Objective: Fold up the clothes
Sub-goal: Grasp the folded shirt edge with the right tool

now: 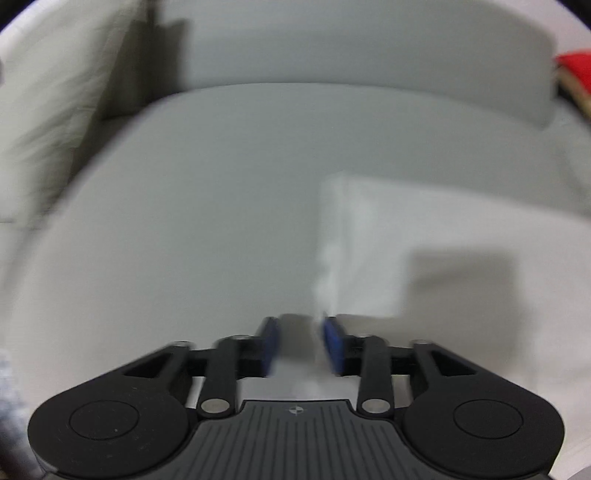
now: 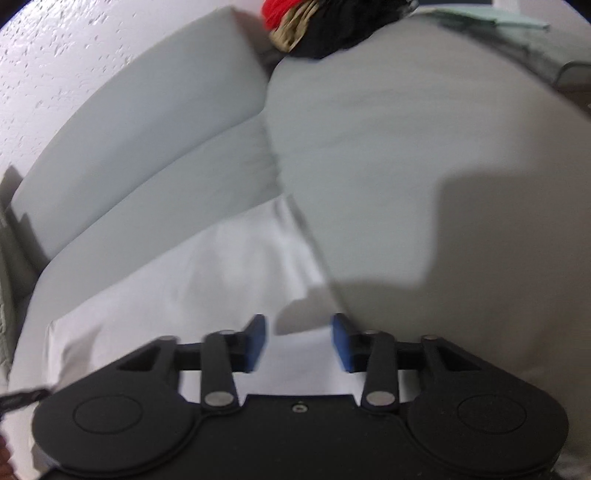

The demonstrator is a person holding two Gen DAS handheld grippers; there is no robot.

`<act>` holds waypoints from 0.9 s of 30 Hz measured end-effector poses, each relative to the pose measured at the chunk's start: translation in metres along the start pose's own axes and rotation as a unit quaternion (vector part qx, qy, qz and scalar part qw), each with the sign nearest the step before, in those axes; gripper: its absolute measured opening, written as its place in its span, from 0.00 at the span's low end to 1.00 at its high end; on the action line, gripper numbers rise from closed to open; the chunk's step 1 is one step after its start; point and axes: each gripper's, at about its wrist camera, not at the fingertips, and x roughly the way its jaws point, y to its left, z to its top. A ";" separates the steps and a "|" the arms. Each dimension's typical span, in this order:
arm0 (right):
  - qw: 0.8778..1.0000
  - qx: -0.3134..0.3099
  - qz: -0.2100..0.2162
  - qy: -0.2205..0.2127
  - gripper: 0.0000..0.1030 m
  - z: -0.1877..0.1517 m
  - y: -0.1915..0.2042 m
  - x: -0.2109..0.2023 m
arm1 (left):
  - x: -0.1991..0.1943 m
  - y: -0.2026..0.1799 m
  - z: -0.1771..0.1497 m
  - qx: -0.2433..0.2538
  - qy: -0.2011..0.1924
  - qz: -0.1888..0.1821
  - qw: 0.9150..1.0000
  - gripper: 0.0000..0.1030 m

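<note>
Garment (image 2: pixel 236 280) flat, long axis running diagonally

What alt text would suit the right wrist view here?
The right gripper, jaws apart with nothing between them, hovers over a white cloth lying on a pale grey sofa. A red, tan and black clothes pile sits at the far end; the picture is blurred.

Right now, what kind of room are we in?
Probably a living room at home: a pale grey sofa with seat cushions, a white garment spread on it, and a heap of clothes behind.
</note>
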 end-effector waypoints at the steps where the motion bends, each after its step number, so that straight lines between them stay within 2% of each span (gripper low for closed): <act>1: 1.000 -0.006 0.000 -0.016 0.34 0.003 -0.001 -0.003 | -0.010 0.001 -0.002 -0.001 -0.017 0.001 1.000 0.26; 4: 0.999 -0.012 0.028 -0.044 0.38 0.020 -0.002 0.000 | -0.034 -0.011 -0.001 0.018 -0.089 -0.025 0.996 0.33; 6: 0.997 0.001 0.051 -0.056 0.42 0.035 -0.004 0.010 | -0.036 -0.029 0.003 0.037 -0.110 -0.058 0.992 0.36; 9: 0.995 0.028 0.071 -0.057 0.40 0.057 -0.007 0.030 | -0.027 -0.061 0.007 0.063 -0.103 -0.105 0.987 0.39; 11: 0.994 0.050 0.081 -0.045 0.33 0.069 -0.011 0.044 | -0.019 -0.076 0.010 0.078 -0.085 -0.115 0.987 0.41; 15: 0.987 0.119 0.104 0.017 0.33 0.085 -0.026 0.075 | 0.003 -0.088 0.008 0.069 -0.027 -0.101 0.992 0.47; 17: 0.985 0.141 0.096 0.037 0.30 0.090 -0.031 0.088 | 0.010 -0.083 0.007 0.051 -0.011 -0.098 0.994 0.52; 21: 0.985 0.137 0.091 0.059 0.27 0.097 -0.027 0.110 | 0.011 -0.085 0.004 0.049 -0.013 -0.099 0.994 0.55; 26: 0.970 0.197 0.118 0.086 0.05 0.093 -0.039 0.134 | 0.014 -0.089 0.005 0.065 -0.020 -0.084 0.994 0.59; 27: 0.967 0.208 0.123 0.085 0.05 0.092 -0.042 0.135 | 0.013 -0.089 0.006 0.064 -0.019 -0.083 0.994 0.60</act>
